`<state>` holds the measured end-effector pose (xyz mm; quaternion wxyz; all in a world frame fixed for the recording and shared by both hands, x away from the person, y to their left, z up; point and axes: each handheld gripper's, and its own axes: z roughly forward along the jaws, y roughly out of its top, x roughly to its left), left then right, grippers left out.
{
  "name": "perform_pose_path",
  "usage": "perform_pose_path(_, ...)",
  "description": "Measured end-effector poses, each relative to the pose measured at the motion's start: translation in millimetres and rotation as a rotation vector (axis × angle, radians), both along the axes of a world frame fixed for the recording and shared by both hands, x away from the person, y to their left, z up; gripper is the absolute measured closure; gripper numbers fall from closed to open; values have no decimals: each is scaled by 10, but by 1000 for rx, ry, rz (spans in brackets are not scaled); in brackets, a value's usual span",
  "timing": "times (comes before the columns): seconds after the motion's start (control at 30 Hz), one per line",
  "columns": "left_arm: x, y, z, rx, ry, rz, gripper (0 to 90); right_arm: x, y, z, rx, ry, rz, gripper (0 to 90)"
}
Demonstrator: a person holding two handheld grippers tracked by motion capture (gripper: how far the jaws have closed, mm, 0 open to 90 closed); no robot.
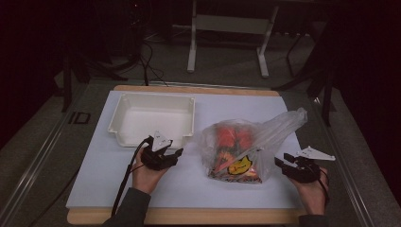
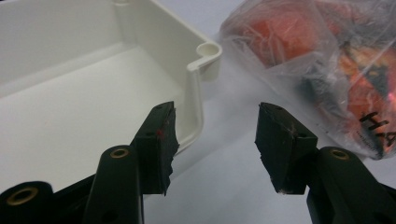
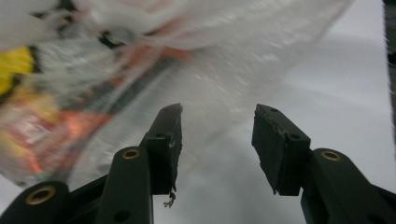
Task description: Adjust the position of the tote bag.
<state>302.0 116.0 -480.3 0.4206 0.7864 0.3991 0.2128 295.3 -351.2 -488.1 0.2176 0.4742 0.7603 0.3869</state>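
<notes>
At the near edge of a white-topped table (image 1: pixel 99 184), a person's two hands each hold a black two-jaw gripper. On the left, the left gripper (image 1: pixel 176 152) hovers just in front of a white plastic tray (image 1: pixel 124 131), its jaws spread wide with nothing between them; its own view looks past the tray's rounded corner (image 2: pixel 208 51) toward the bag. On the right, the right gripper (image 1: pixel 283 160) sits just beside a clear plastic bag (image 1: pixel 279 124), jaws parted and empty, pads apart from the film that billows ahead of them (image 3: pixel 243 70). Mid-table, the bag lies right of the tray and near it, holding orange-red packets (image 1: pixel 234 137) and a yellow label (image 1: pixel 239 165); its loose neck trails up toward the far right. Beyond the table, white table legs (image 1: pixel 191 52) stand on a dim grey floor.
</notes>
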Motion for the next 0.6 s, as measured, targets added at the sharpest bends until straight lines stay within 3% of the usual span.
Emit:
perform_pose_path(0.23,37,-121,58,-4,-9,-26,472,30,153,39,-10,0,50,485)
perform_pose_path(0.33,52,-178,81,-2,-12,-37,468,43,222,54,-2,5,58,417)
perform_pose_path(0.4,64,-223,92,-1,-14,-45,462,62,289,49,-7,19,56,316)
perform_pose_path(0.6,106,-358,126,-10,-24,-68,459,98,355,11,-22,39,41,224)
